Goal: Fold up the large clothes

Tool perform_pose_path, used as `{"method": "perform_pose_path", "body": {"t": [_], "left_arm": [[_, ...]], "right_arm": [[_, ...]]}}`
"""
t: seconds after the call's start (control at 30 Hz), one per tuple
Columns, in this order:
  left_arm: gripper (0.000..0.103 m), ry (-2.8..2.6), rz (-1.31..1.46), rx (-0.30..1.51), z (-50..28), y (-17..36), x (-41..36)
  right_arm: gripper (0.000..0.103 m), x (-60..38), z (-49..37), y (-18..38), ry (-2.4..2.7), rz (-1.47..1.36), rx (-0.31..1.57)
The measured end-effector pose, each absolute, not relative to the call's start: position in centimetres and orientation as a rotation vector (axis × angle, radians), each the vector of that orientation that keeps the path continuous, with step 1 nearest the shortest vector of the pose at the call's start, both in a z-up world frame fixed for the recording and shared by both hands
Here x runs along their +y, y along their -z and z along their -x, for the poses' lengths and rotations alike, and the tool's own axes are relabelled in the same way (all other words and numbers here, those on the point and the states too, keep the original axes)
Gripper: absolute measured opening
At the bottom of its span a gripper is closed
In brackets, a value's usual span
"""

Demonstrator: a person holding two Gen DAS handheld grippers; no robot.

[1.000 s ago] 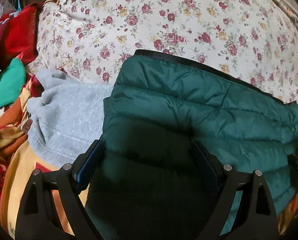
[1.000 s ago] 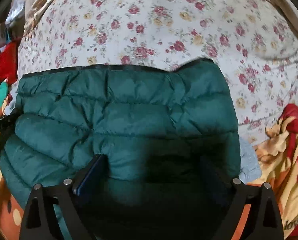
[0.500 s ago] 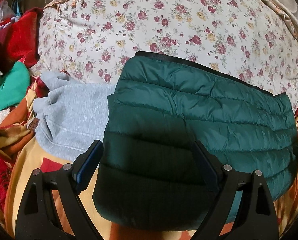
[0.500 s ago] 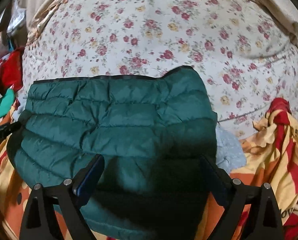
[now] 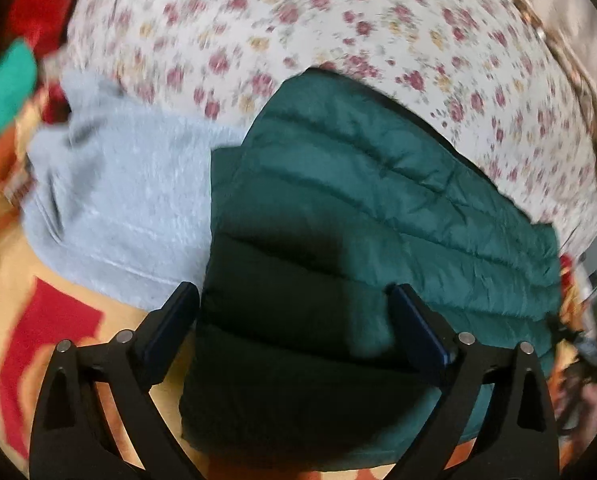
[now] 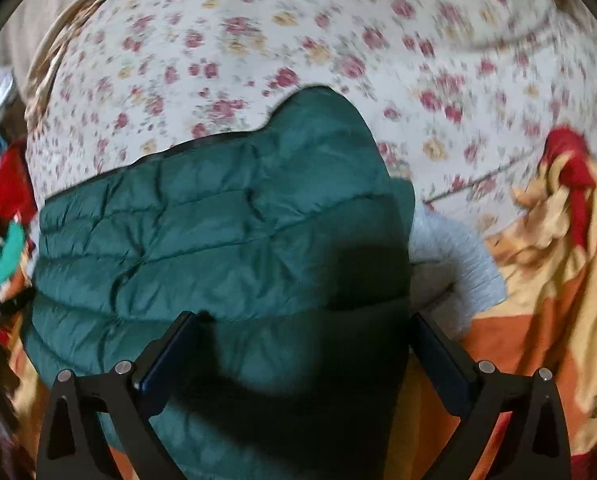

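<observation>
A dark green quilted puffer jacket [image 5: 378, 208] lies folded into a rectangle on the bed, on top of a light grey sweatshirt [image 5: 126, 200]. It also shows in the right wrist view [image 6: 226, 232], with the grey sweatshirt [image 6: 454, 256] sticking out at its right. My left gripper [image 5: 294, 304] is open and empty above the jacket's near left part. My right gripper [image 6: 304, 328] is open and empty above the jacket's near right part. Both views are blurred by motion.
A floral bedsheet [image 5: 338, 24] covers the bed beyond the jacket. An orange, yellow and red blanket [image 6: 554, 264] lies bunched at the right and under the clothes. Red and teal clothes [image 5: 6, 80] lie at the far left.
Both grippers have pulled back and up from the jacket, which now lies free. The left view has swung right, the right view a little left.
</observation>
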State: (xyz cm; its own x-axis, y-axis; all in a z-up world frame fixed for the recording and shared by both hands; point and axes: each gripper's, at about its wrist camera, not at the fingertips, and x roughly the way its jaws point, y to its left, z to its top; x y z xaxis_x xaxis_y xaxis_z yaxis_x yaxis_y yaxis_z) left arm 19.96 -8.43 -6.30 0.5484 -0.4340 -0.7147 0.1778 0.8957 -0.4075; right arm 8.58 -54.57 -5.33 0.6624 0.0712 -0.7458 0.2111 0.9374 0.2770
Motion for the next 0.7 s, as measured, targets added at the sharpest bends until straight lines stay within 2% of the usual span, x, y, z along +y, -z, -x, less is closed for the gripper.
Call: {"method": "perform_pose_path", "body": {"t": [0.2, 0.57, 0.6, 0.63, 0.67, 0.7], "left_arm": [[0.102, 0.432, 0.484, 0.983, -21.3, 8.8, -7.0], [0.103, 0.462, 0.48, 0.966, -22.1, 10.0, -8.1], [0.1, 0.475, 0.459, 0.987, -22.2, 9.8, -8.5], [0.086, 0.491, 0.455, 0.993, -22.2, 9.7, -8.7], [0.08, 0.512, 0.457, 0.989, -22.0, 9.3, -8.7], [0.07, 0.518, 0.449, 0.982, -21.7, 8.7, -8.8]], "right_arm": [[0.103, -55.4, -10.5, 7.2, -0.035, -0.433, 0.876], [0.103, -55.8, -13.1, 9.6, -0.188, -0.551, 0.919], [0.103, -55.6, -13.1, 9.6, -0.19, -0.552, 0.913], [0.103, -55.4, -13.0, 9.4, -0.192, -0.549, 0.908], [0.102, -55.1, -12.8, 9.2, -0.188, -0.543, 0.895], [0.093, -55.0, -12.3, 8.8, -0.182, -0.533, 0.881]]}}
